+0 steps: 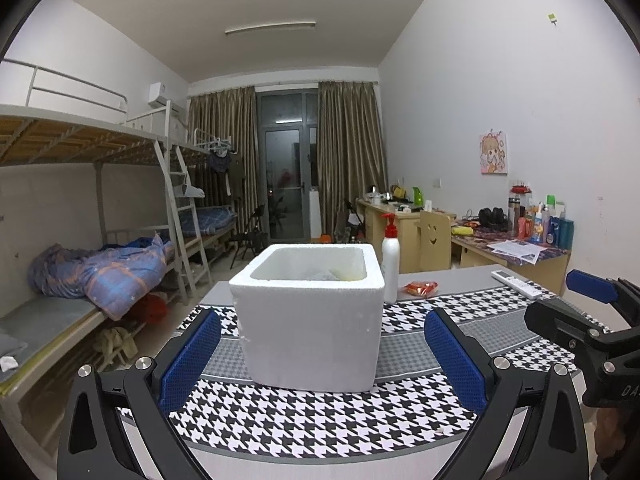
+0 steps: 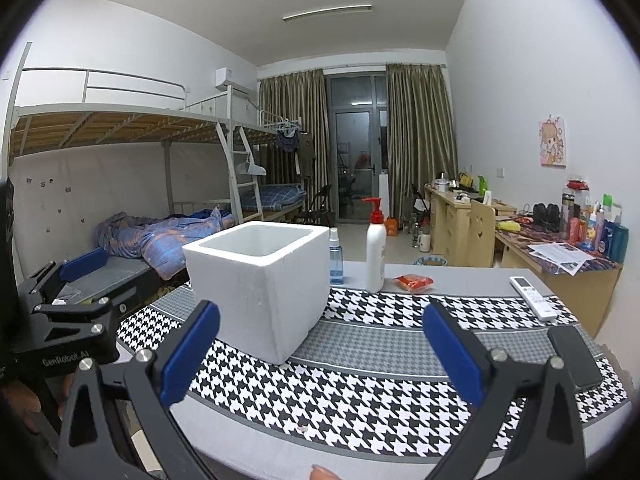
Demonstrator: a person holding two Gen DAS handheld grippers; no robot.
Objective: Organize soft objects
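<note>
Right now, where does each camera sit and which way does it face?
Left wrist: on the left gripper, facing the foam box head-on; the right gripper shows at right.
Right wrist: on the right gripper, right of the box, facing the houndstooth cloth; the left gripper shows at left.
Shared: box, pump bottle, remote, both jaws open.

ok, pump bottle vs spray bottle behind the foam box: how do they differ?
The pump bottle is opaque white with a red pump head; the spray bottle is see-through blue with a pale cap. The pump bottle is taller and wider. The spray bottle is partly hidden behind the foam box; the pump bottle stands clear of it. Both stand upright on the table, at the far edge of the houndstooth cloth.
</note>
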